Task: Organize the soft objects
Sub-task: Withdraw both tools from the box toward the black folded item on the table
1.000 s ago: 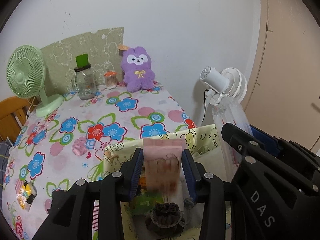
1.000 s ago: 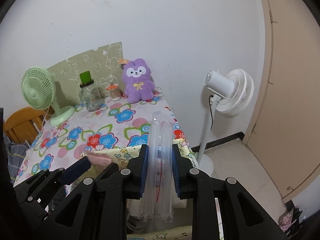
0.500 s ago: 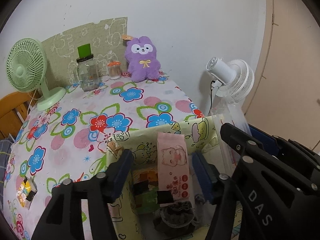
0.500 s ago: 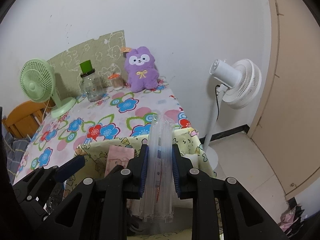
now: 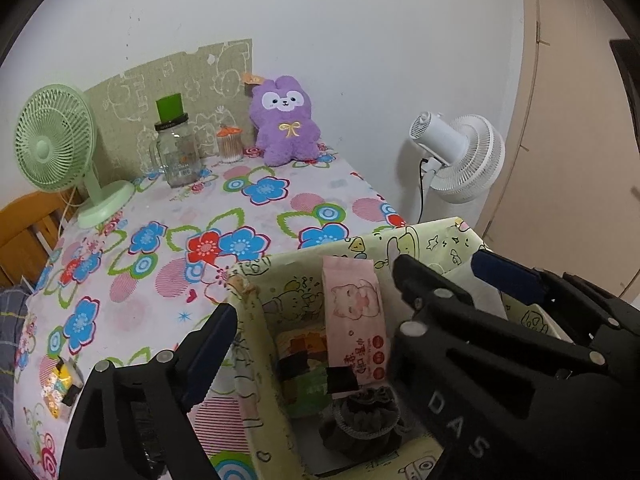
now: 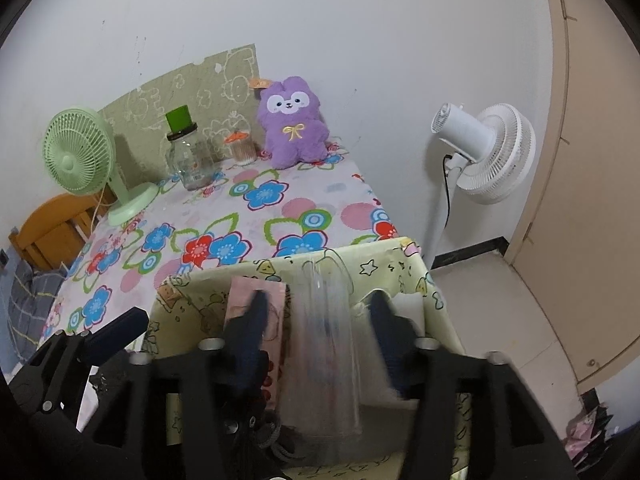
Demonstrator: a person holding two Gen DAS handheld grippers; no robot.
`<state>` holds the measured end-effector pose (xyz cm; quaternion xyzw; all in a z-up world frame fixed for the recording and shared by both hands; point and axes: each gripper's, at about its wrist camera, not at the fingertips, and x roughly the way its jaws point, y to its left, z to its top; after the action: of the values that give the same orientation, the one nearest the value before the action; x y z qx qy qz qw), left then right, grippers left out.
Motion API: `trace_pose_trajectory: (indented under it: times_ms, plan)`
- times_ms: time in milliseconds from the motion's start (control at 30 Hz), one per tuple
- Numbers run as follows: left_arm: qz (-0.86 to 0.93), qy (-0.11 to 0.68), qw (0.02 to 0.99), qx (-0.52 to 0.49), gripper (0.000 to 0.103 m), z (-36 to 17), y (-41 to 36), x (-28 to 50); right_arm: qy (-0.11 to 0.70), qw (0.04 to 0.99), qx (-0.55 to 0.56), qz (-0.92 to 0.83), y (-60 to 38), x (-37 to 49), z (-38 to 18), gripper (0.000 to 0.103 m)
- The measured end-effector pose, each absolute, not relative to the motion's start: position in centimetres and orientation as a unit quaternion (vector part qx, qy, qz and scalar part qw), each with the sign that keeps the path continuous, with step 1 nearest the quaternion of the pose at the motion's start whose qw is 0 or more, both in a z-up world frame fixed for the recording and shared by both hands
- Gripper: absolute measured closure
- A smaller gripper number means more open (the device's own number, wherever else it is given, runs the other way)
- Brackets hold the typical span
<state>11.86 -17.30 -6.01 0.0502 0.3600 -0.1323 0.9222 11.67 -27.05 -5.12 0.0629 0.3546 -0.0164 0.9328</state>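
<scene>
Release is what the moment turns on: both packs stand on end inside the yellow fabric bin (image 5: 436, 236) at the table's near right corner. The left gripper (image 5: 316, 300) is opening, its jaws clear of the pink tissue pack (image 5: 354, 320). The right gripper (image 6: 318, 320) is opening too — the clear plastic pack (image 6: 326, 344), blurred, seems no longer pinched.

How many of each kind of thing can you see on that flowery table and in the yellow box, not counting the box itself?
Fans on the table: 1, green fan
Jars: 2, glass jar, small jar
Plush toys: 1, purple plush
Packs in the yellow box: 2, pink pack, clear pack
Dark scrunchies: 1, scrunchie
Total: 7
</scene>
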Motion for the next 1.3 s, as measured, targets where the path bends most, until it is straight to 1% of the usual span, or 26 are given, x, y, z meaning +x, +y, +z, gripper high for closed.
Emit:
trace_pose_trajectory:
  times_ms: [67,233,300,867,933,1100,1300]
  plan:
    - [-0.130,0.361,0.922,0.052,0.012,-6.0,-17.1,11.8,0.354,0.933,0.062,-0.015,-26.8,11.5,-5.1,0.039]
    - [-0.128,0.359,0.923,0.052,0.011,-5.8,-16.7,11.4,0.351,0.935,0.059,-0.017,-26.4,11.2,-4.9,0.030]
    - [-0.128,0.356,0.924,0.051,0.010,-5.7,-16.5,11.2,0.347,0.936,0.056,-0.018,-26.3,11.0,-4.7,0.029]
    - [-0.123,0.336,0.933,0.046,0.008,-3.8,-14.1,9.0,0.326,0.944,0.041,-0.023,-23.7,8.5,-2.5,0.026]
    - [-0.123,0.334,0.933,0.045,0.008,-3.5,-13.8,8.8,0.324,0.945,0.040,-0.025,-23.3,8.3,-2.2,0.022]
    - [-0.120,0.326,0.937,0.046,0.008,-2.9,-13.0,8.1,0.317,0.947,0.039,-0.023,-22.5,7.8,-1.5,0.019]
    - [-0.116,0.318,0.940,0.041,0.004,-2.1,-11.7,7.6,0.302,0.953,0.030,-0.025,-21.3,7.0,-0.5,0.014]
